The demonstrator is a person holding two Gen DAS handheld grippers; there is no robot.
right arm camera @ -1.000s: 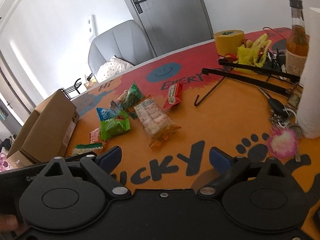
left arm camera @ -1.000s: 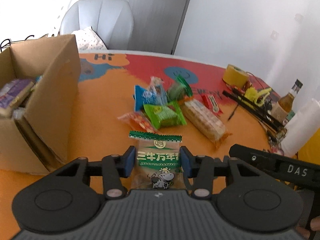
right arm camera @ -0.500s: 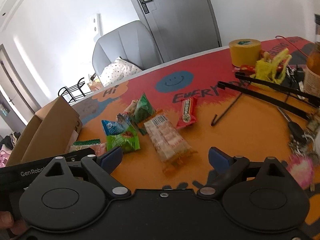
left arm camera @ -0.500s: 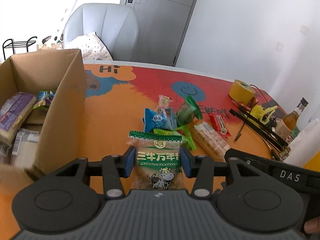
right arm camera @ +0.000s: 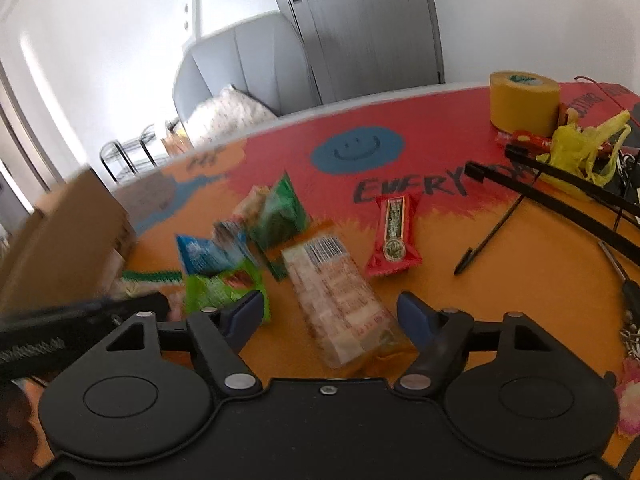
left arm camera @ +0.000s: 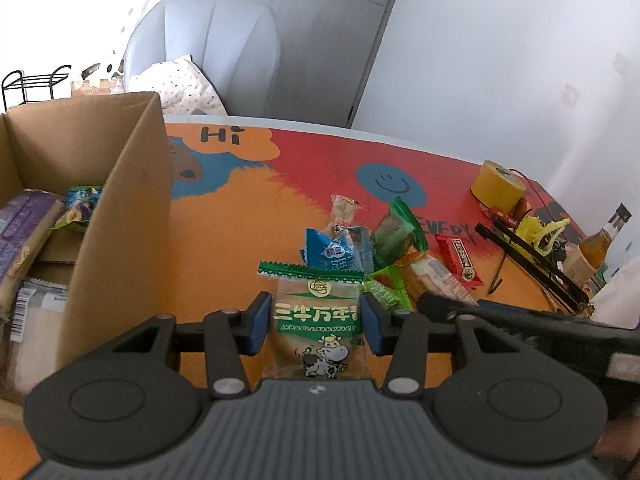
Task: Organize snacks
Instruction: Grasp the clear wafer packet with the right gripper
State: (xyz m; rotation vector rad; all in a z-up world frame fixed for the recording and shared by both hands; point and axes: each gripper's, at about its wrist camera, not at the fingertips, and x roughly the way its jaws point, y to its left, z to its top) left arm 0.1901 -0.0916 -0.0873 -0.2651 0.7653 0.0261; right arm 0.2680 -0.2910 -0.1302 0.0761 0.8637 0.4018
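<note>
So the left gripper [left arm camera: 316,322] has its jaws clamped on a clear snack packet [left arm camera: 317,316] with a green zigzag top, green lettering and a little cartoon cow on it. It's held up off the bench [left arm camera: 224,248], just right of the open cardboard box [left arm camera: 120,216] sitting at the left. Inside the box you can see a purple pack [left arm camera: 20,232], a small blue-green packet [left arm camera: 78,208] and a white wrapper with a barcode [left arm camera: 36,304].

The rest of the snacks are in a loose pile mid-bench: a blue packet [left arm camera: 334,252], a dark green triangular one [left arm camera: 396,228], a light green one [left arm camera: 384,292], a pale twisted wrapper [left arm camera: 342,210], and a red bar [left arm camera: 458,258] lying a bit apart on the right.

The right gripper [right arm camera: 332,316] is over the long clear pack of crackers [right arm camera: 340,300]. Its jaws are closing, with the pack between them, but the blue pads aren't touching it, so nothing's gripped there. The red bar [right arm camera: 394,234] is just beyond it.

Off to the far right there's a yellow tape roll [right arm camera: 524,100], a crumpled yellow bag [right arm camera: 580,148], black rods [right arm camera: 560,200], a black pen [right arm camera: 488,240] and an amber bottle [left arm camera: 600,240]. A grey armchair [left arm camera: 208,52] and grey door [left arm camera: 320,20] are behind the bench.
</note>
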